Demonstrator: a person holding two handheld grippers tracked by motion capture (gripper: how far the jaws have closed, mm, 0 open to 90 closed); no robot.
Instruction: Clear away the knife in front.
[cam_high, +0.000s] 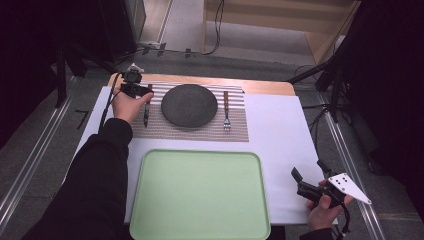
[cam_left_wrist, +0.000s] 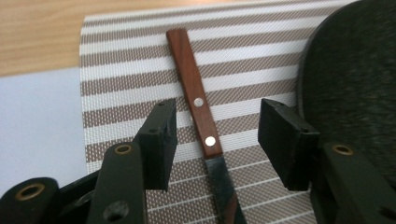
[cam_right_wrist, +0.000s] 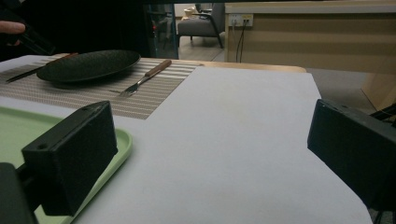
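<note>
While L tool (cam_left_wrist: 212, 140) straddles knife (cam_left_wrist: 196, 102), untouched | R tool (cam_right_wrist: 210, 158) wide | no legible text

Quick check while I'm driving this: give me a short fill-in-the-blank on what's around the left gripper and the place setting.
1. The left gripper has its jaws on either side of the wooden handle of the ____.
2. The fork lies on the striped placemat, to the ____ of the dark plate in the high view.
3. The tray nearest the person is ____ in colour.

Missing words: knife; right; green
</note>
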